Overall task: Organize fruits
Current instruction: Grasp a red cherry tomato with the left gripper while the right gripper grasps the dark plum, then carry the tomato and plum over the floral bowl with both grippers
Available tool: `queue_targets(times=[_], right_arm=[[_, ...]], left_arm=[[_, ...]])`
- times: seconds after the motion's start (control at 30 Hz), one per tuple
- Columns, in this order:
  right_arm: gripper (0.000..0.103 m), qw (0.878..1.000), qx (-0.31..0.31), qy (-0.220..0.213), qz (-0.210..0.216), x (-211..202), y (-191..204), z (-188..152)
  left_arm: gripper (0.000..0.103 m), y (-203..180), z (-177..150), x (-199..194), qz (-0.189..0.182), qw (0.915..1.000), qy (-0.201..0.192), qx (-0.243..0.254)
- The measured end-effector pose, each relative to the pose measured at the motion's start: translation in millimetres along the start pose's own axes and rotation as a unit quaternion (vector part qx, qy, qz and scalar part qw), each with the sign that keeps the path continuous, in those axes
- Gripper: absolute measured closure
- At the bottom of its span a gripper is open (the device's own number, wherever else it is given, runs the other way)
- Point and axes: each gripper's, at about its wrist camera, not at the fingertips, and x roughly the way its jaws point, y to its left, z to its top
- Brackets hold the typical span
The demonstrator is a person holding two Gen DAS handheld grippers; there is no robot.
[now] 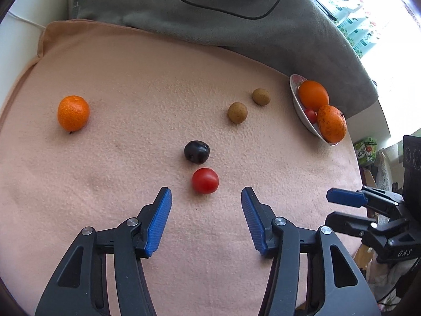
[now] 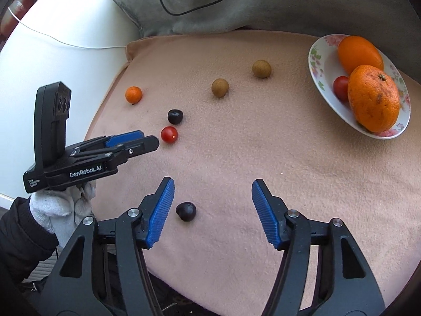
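Both tongs are spread wide and hold nothing: my left gripper (image 1: 206,197) hangs low over the pink blanket (image 1: 131,79) with the red tomato (image 1: 205,180) just ahead of its tips, and my right gripper (image 2: 213,189) hovers nearer my side, a dark plum (image 2: 186,211) lying just inside its left finger without touching it. Ahead of the left tool, right behind the tomato, sits a second dark plum (image 1: 196,152). Farther out, two brown round fruits (image 1: 237,113) lie near each other toward the plate, and a small mandarin (image 1: 73,113) rests well apart on the far left. At the right edge of the blanket the flowered plate (image 2: 319,60) already carries two big oranges (image 2: 373,98) and one tomato tucked between them. So I judge the job about a third done: three pieces are gathered, six are loose on the blanket. Next I would close my left tool on the tomato, or my right on the near plum. A grey cushion (image 1: 210,13) lies behind everything.
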Motion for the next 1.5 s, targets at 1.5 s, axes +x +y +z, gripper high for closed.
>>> queue_targets(times=[1.5], right_arm=[[0.079, 0.995, -0.069, 0.065, 0.008, 60, 38, -20]], left_arm=[[0.080, -3, 3, 20, 0.004, 0.9996, 0.015, 0.022]])
